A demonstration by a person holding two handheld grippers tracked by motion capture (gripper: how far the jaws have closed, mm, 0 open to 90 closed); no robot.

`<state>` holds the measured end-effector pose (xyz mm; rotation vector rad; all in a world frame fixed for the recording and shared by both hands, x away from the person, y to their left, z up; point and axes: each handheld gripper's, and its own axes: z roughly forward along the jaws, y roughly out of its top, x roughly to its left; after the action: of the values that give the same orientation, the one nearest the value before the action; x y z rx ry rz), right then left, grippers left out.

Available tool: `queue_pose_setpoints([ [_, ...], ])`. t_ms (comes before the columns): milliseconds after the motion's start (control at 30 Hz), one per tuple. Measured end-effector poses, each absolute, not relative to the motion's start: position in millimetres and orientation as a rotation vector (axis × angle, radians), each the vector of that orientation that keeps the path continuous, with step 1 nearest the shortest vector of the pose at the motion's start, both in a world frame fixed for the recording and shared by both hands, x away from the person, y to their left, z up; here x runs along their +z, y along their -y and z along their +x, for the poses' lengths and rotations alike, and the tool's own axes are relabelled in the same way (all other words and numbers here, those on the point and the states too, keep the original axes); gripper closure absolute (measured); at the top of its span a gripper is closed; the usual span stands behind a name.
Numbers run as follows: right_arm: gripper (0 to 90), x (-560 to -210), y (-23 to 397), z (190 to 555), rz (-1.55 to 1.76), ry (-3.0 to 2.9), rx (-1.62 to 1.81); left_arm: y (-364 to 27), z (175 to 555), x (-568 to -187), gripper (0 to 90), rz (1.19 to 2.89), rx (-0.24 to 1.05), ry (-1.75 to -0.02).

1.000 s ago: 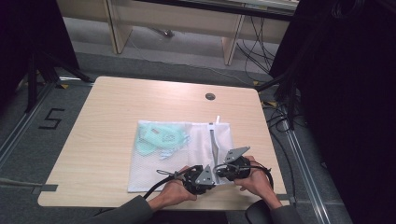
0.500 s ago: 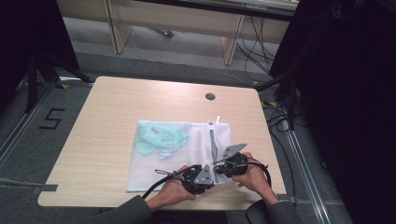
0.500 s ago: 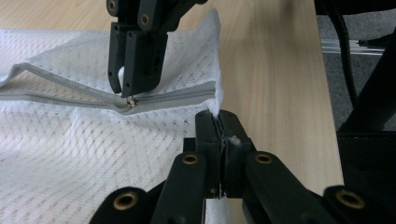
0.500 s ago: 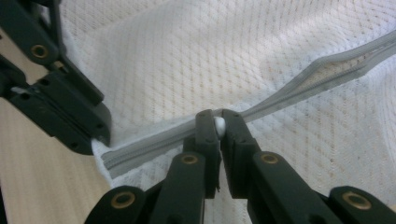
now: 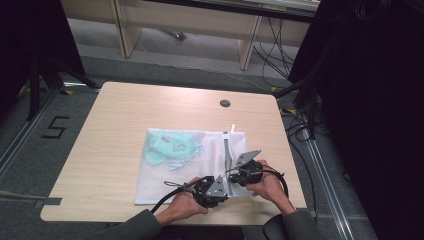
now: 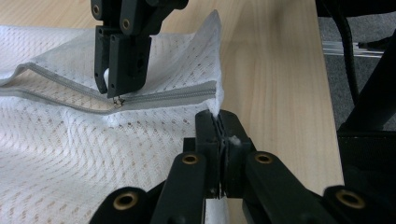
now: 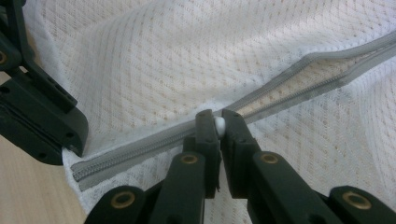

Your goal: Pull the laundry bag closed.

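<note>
Right gripper view: right gripper (image 7: 218, 125) pinches the zipper pull (image 7: 219, 124), left gripper (image 6: 219, 133) clamps the mesh bag (image 6: 70, 140) corner — hardly anything has shifted, zipper (image 7: 154, 144) barely begun.

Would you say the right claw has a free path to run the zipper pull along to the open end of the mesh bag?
Probably yes: the right claw is shut on the zipper pull, the open zipper ahead looks unobstructed, and the left claw pins the bag corner behind it.
</note>
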<state>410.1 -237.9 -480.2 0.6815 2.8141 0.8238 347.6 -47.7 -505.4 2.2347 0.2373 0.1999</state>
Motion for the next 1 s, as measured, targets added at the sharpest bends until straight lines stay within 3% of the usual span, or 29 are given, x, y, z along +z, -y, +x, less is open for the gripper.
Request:
queue_pose_setpoints([
  [1000,86.3,-481.9,230.4,423.2,0.626,-2.825,0.809,37.9,348.1,-509.2,88.1,2.229,0.14,-0.284],
])
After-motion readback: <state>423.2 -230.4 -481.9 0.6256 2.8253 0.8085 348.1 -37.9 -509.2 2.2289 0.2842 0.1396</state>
